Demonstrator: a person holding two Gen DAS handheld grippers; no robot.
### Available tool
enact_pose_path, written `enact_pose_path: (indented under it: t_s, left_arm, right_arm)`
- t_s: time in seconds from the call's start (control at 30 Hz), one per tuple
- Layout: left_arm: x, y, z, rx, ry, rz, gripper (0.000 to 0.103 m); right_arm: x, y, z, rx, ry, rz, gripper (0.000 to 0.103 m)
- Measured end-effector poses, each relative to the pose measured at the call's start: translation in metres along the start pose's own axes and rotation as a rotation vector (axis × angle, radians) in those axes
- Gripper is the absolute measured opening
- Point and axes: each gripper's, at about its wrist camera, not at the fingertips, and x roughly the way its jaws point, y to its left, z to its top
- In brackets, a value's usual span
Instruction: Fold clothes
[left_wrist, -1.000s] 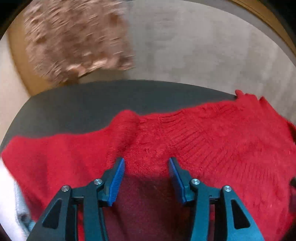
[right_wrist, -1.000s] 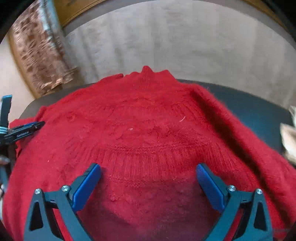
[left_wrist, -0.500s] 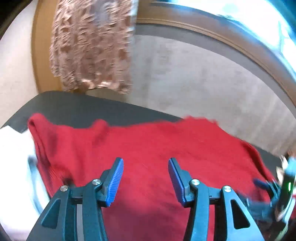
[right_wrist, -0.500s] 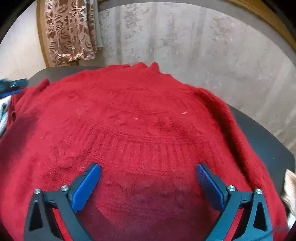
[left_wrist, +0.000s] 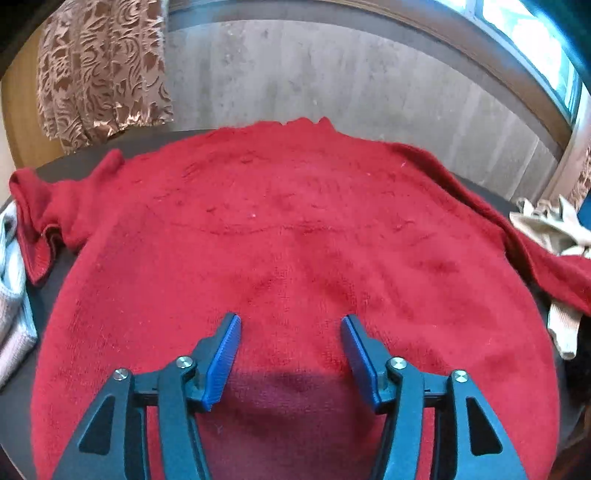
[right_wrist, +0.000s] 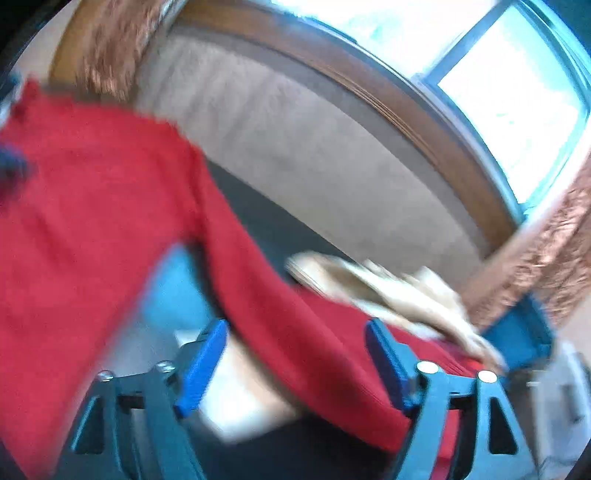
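A red knitted sweater (left_wrist: 295, 221) lies spread flat on a dark table (left_wrist: 85, 158), collar at the far edge. Its left sleeve (left_wrist: 33, 221) is bunched at the table's left side. My left gripper (left_wrist: 290, 321) hovers over the lower middle of the body, its jaws opening with nothing pinched between the blue pads. The right wrist view is blurred by motion. There my right gripper (right_wrist: 295, 326) is over the sweater's right sleeve (right_wrist: 332, 369), which runs slantwise beneath the fingers. Its jaws are opening and the pads do not press on the cloth.
A pale blue-white garment (left_wrist: 11, 280) lies at the table's left edge and a beige garment (left_wrist: 546, 225) at the right, partly over the red sleeve. A grey wall, a patterned brown curtain (left_wrist: 103, 70) and a bright window (right_wrist: 517, 92) stand behind the table.
My left gripper has swung from the sweater's left sleeve to the middle of its body and spread wider. My right gripper has swept right and rolled, from the body to the right sleeve.
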Motion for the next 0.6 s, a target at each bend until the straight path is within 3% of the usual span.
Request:
enact_pose_path:
  t_s: [0.2, 0.27, 0.3, 0.33, 0.4, 0.6]
  left_arm:
    - [-0.001, 0.008, -0.003, -0.017, -0.011, -0.024, 0.061]
    - [0.001, 0.009, -0.002, -0.016, -0.011, -0.029, 0.061]
    - [0.002, 0.010, -0.002, -0.015, -0.011, -0.030, 0.061]
    - [0.002, 0.010, -0.003, -0.015, -0.012, -0.030, 0.061]
    - [0.003, 0.010, -0.003, -0.014, -0.014, -0.031, 0.061]
    - [0.003, 0.014, -0.004, -0.028, -0.017, -0.056, 0.063]
  right_arm:
    - [0.021, -0.012, -0.030, -0.140, 0.064, -0.088, 0.080]
    - [0.025, -0.021, -0.033, -0.132, 0.089, -0.071, 0.057]
    - [0.026, -0.028, -0.032, -0.104, 0.107, -0.053, 0.027]
    - [0.028, -0.036, -0.030, -0.072, 0.125, -0.034, 0.014]
    - [0.017, -0.055, -0.027, 0.025, 0.131, 0.035, 0.009]
    - [-0.023, -0.125, 0.013, 0.327, 0.044, 0.222, 0.009]
